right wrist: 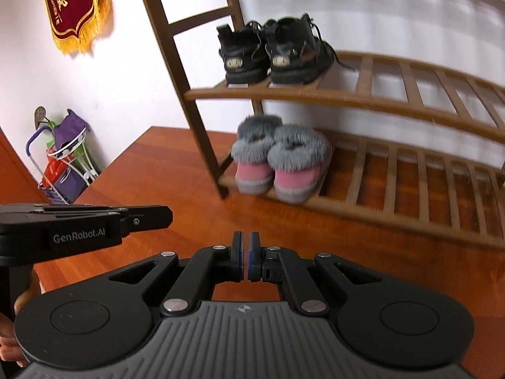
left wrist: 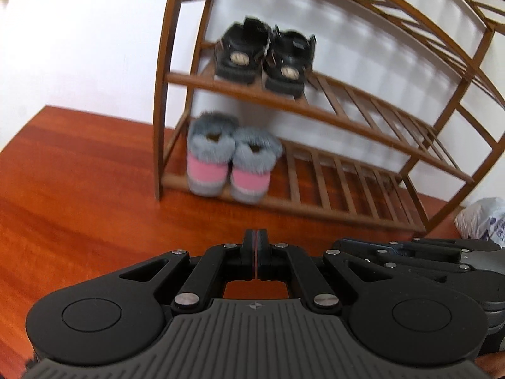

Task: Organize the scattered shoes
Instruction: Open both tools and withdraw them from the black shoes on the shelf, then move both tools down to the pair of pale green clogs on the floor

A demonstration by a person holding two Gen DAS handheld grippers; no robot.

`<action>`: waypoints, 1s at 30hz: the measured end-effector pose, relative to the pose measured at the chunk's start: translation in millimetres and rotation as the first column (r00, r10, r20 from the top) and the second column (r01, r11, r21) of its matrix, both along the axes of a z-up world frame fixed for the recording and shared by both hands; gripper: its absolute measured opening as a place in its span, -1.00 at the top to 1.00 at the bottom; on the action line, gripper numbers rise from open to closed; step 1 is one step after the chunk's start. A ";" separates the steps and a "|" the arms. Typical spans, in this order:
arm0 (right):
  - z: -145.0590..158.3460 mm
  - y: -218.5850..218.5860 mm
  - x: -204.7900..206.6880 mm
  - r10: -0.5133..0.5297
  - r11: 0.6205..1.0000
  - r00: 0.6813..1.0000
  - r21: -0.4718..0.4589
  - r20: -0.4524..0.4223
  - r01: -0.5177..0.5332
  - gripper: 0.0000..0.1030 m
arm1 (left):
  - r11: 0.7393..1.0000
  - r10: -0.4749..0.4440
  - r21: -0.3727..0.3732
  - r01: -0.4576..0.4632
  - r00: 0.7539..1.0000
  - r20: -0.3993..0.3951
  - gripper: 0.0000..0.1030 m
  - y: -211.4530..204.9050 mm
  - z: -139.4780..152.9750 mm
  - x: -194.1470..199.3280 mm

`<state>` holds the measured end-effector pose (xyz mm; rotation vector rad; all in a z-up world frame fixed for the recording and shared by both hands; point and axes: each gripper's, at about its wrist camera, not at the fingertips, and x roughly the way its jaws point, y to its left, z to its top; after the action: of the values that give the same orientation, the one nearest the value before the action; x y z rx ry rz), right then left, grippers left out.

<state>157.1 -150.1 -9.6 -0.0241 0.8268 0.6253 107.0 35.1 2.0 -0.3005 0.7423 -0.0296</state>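
Note:
A pair of black shoes (left wrist: 265, 58) (right wrist: 274, 53) stands side by side at the left end of the wooden rack's middle shelf (left wrist: 347, 107) (right wrist: 394, 101), heels toward me. Below, a pair of pink slippers with grey fur cuffs (left wrist: 230, 161) (right wrist: 277, 161) sits at the left end of the bottom shelf. My left gripper (left wrist: 256, 237) is shut with nothing in it, held above the floor in front of the rack. My right gripper (right wrist: 245, 243) is shut too, empty, beside the left one (right wrist: 94, 224).
The red-brown wooden floor (left wrist: 79, 173) (right wrist: 157, 173) stretches before the rack. The shelves' right parts are bare slats. A white plastic bag (left wrist: 483, 218) lies at the rack's right foot. A cart with bags (right wrist: 63, 164) and a red banner (right wrist: 75, 3) are at the left wall.

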 end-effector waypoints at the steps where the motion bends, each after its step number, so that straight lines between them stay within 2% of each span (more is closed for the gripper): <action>1: -0.9 -2.9 -3.8 0.001 1.000 1.000 0.001 -0.004 -0.001 0.94 | 1.000 0.000 -0.002 0.000 1.000 -0.003 0.99 -2.7 -1.5 -5.2; 12: -7.8 -37.8 -60.0 -0.054 0.998 0.998 0.004 -0.040 0.055 0.90 | 0.998 -0.054 -0.009 0.054 0.998 -0.029 0.99 -22.8 -8.4 -54.5; 22: -20.7 -70.7 -119.5 -0.185 0.982 0.981 -0.028 -0.050 0.184 0.85 | 0.986 -0.167 -0.027 0.166 0.983 -0.070 0.98 -47.7 -29.9 -98.5; 24: -23.4 -80.2 -130.4 -0.219 0.976 0.974 -0.024 -0.054 0.218 0.80 | 0.982 -0.188 -0.031 0.186 0.979 -0.084 0.98 -54.1 -36.9 -103.8; 26: -26.8 -90.5 -139.7 -0.246 0.969 0.968 -0.023 -0.055 0.245 0.65 | 0.978 -0.206 -0.036 0.204 0.974 -0.094 0.98 -61.9 -45.0 -109.7; 30: -35.6 -110.2 -156.4 -0.297 0.955 0.954 -0.048 -0.050 0.294 0.64 | 0.971 -0.237 -0.017 0.237 0.966 -0.104 0.95 -75.2 -54.1 -116.3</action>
<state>0.7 -260.2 -45.2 0.0803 0.8773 0.3277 -9.3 -40.1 -52.0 -0.2167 0.8800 -0.2439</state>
